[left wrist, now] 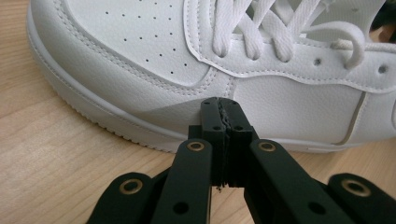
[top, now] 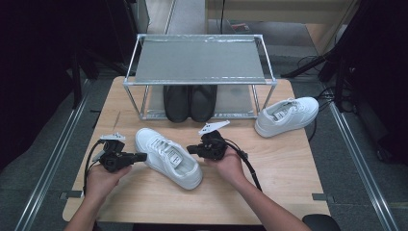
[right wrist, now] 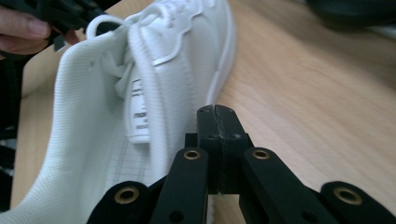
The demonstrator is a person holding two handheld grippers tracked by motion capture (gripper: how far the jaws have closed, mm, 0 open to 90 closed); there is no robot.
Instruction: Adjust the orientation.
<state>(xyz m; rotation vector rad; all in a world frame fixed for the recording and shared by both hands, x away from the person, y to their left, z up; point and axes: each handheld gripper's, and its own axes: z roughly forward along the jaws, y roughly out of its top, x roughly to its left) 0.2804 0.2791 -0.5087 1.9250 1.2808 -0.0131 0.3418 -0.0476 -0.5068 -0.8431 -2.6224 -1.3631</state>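
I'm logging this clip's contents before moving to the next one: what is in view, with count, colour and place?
near sneaker: one, white, middle of the table between the two grippers, toe pointing away and to the left.
far sneaker: one, white, right side of the table beside the rack.
black shoes: two, black, side by side on the rack's lower shelf.
shoe rack: one, grey metal, far side of the table, top shelf bare.
table: one, light wood.
left gripper: one, black, jaws shut, at the near sneaker's side.
right gripper: one, black, jaws shut, by the near sneaker's collar.
hands: two, holding the grippers.
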